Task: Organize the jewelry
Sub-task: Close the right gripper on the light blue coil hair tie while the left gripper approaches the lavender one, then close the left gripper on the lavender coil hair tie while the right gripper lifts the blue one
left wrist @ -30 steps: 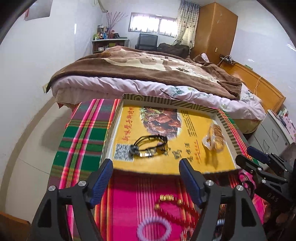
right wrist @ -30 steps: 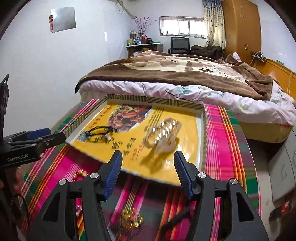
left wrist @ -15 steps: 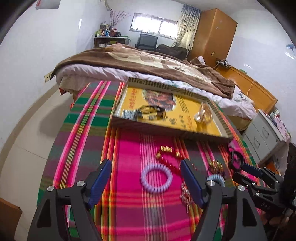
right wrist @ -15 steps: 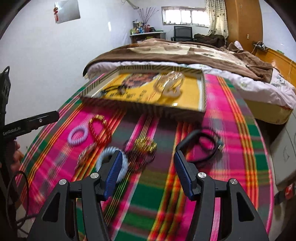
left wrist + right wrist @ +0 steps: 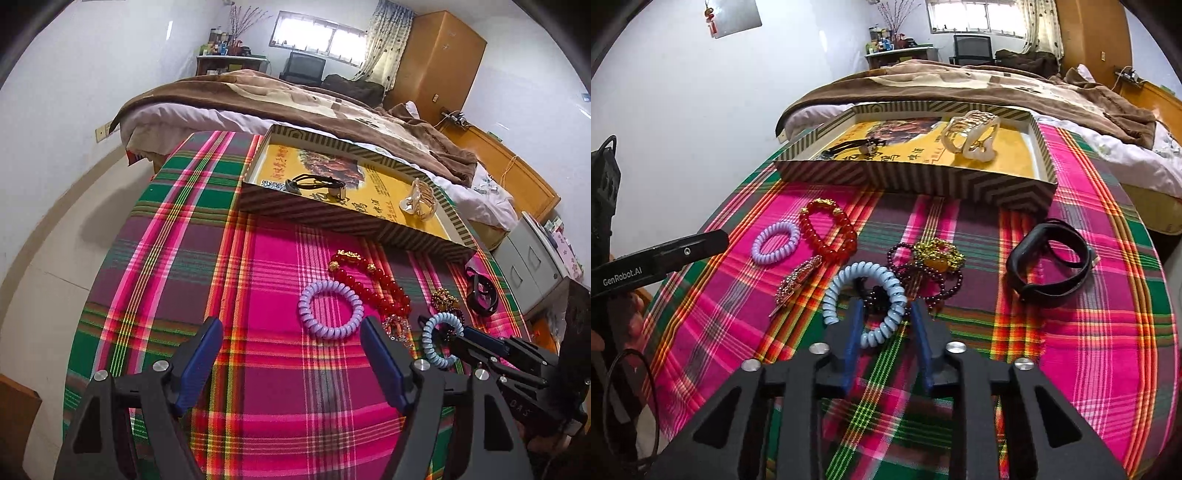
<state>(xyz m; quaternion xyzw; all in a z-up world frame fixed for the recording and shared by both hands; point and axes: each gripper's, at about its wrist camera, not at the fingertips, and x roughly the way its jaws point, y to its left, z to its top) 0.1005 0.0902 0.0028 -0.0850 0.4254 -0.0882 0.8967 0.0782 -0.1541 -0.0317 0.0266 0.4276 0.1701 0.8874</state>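
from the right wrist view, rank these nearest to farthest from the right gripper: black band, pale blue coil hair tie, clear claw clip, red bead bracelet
1. pale blue coil hair tie: between the right gripper jaws, which have just been closing.
2. red bead bracelet: up and left on the cloth.
3. black band: out to the right; close to the bracelet's distance, hard to separate.
4. clear claw clip: farthest, inside the box.

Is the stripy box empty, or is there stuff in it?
Not empty. The box already holds a black band and a clear hair claw; the other jewelry lies on the plaid cloth outside.
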